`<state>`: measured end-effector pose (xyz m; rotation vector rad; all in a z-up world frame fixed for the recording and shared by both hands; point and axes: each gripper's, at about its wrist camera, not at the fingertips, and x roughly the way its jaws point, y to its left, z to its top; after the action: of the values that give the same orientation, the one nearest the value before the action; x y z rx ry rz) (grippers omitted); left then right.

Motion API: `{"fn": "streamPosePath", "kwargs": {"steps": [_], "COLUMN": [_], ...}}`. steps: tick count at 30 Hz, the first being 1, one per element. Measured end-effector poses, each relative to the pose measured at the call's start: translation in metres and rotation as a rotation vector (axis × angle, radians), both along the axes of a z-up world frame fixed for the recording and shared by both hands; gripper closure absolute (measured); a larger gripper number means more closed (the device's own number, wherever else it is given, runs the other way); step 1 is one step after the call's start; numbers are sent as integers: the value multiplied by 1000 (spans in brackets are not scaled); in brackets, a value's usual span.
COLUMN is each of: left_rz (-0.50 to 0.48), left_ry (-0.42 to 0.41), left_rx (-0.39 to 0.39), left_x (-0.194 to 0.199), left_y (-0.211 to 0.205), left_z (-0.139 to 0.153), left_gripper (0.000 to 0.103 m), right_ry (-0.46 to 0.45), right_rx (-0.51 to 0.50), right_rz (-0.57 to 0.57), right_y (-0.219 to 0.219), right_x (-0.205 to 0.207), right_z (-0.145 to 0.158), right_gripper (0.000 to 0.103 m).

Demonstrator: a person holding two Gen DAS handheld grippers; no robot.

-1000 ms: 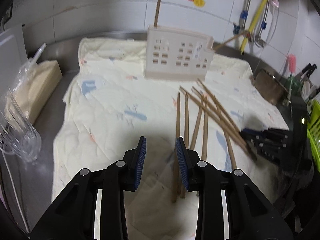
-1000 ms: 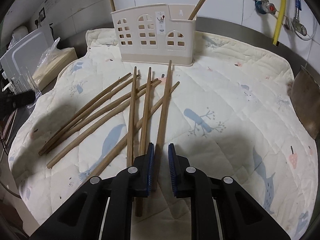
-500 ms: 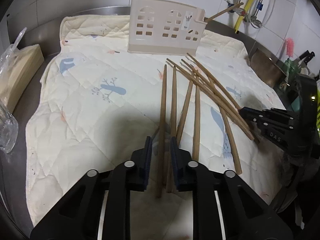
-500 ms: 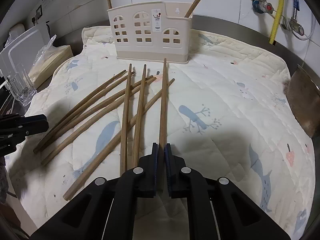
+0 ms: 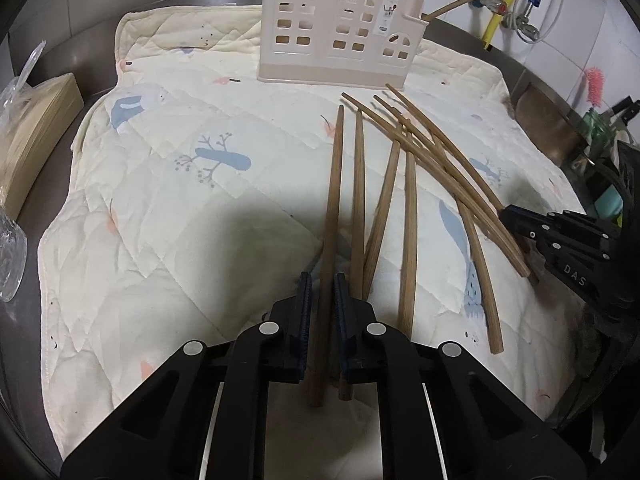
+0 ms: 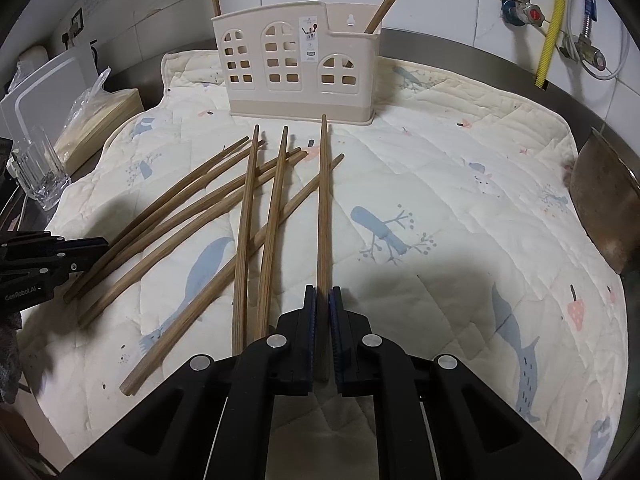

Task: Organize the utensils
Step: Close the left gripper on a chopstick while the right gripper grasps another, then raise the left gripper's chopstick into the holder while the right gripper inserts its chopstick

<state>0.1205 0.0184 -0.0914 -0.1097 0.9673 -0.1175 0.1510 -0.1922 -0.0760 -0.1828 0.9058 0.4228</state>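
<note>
Several wooden chopsticks lie fanned on a quilted cloth in front of a beige utensil holder, which has two chopsticks standing in it. My left gripper is low over the cloth. Its jaws are closing around the thick end of the leftmost chopstick, and a thin gap still shows beside it. My right gripper is shut on the rightmost chopstick, near its thick end. Each gripper also appears at the edge of the other's view: the right gripper and the left gripper.
A clear glass and a bagged wooden block sit left of the cloth, with a white board behind. A brown pan lies at the right edge. A yellow hose and valves hang on the tiled wall.
My left gripper came down and forward over the leftmost chopstick, and its jaws narrowed around it. My right gripper's jaws closed on its chopstick without shifting.
</note>
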Motion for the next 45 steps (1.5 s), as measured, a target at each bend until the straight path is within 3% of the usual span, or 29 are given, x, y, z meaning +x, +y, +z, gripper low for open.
{"fn": "streamPosePath", "kwargs": {"steps": [6,13,26,45], "left_rz": [-7,-5,-24,-84], "left_ry": [-15,-38,-198,-345], "left_rx": [42,15,28,70], "left_x": [4,-2,-12,34], "left_y": [-6,-5,-2,-11], "left_z": [1,9,75,159], "left_gripper": [96,97,98,98], "right_ry": [-5,-36,-227,-340], "right_rx": [-3,0,47,110], "right_rz": [-1,-16,-12,67], "right_y": [1,-2,-10,4], "right_x": [-1,-4,-12,31], "right_z": [-1,7,82,173], "right_gripper": [96,96,96,97]}}
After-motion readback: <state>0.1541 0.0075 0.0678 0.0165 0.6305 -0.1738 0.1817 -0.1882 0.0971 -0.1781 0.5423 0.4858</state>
